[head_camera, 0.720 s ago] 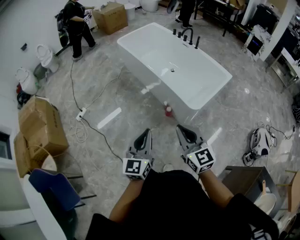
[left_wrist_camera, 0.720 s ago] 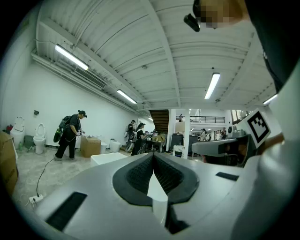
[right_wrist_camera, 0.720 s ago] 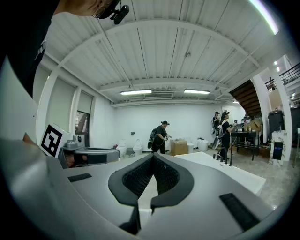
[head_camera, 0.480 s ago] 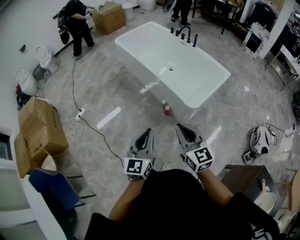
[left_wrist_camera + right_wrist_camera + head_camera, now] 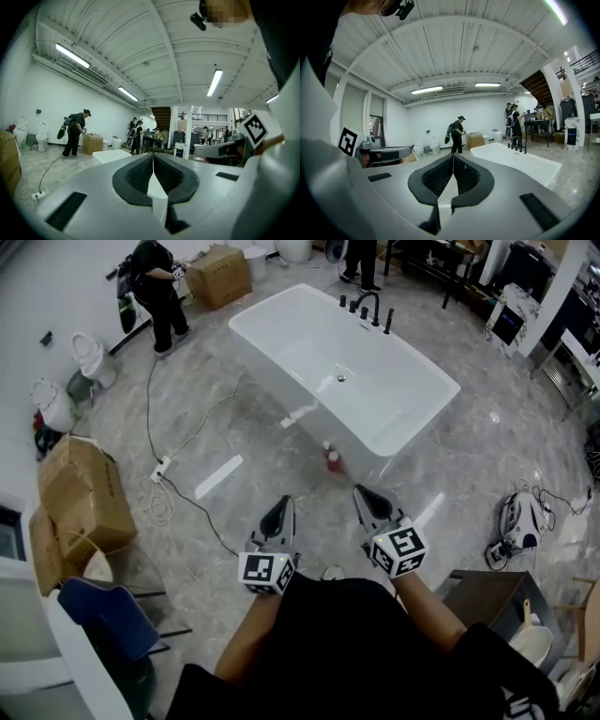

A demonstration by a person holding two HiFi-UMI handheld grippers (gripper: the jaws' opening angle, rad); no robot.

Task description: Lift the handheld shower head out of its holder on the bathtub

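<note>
A white freestanding bathtub (image 5: 394, 418) stands on the grey marble floor well ahead of me. Black tap fittings (image 5: 367, 307) rise from its far rim; a slim black upright piece (image 5: 388, 321) at their right may be the handheld shower head, too small to tell. My left gripper (image 5: 280, 509) and right gripper (image 5: 364, 494) are held side by side near my body, short of the tub, both shut and empty. In the left gripper view the shut gripper (image 5: 153, 158) points at the tub's corner (image 5: 108, 155). In the right gripper view the shut gripper (image 5: 453, 158) faces the tub (image 5: 525, 163) and taps (image 5: 518, 145).
Cardboard boxes (image 5: 80, 502) and a blue chair (image 5: 103, 615) stand at my left. A cable with a power strip (image 5: 162, 468) crosses the floor. A small red bottle (image 5: 334, 461) sits by the tub's near side. A person (image 5: 155, 292) works at the back left near toilets (image 5: 94, 357).
My left gripper has shifted slightly left and its tips sit a touch further forward. The right gripper has barely moved. The person at the back left has stepped a little.
</note>
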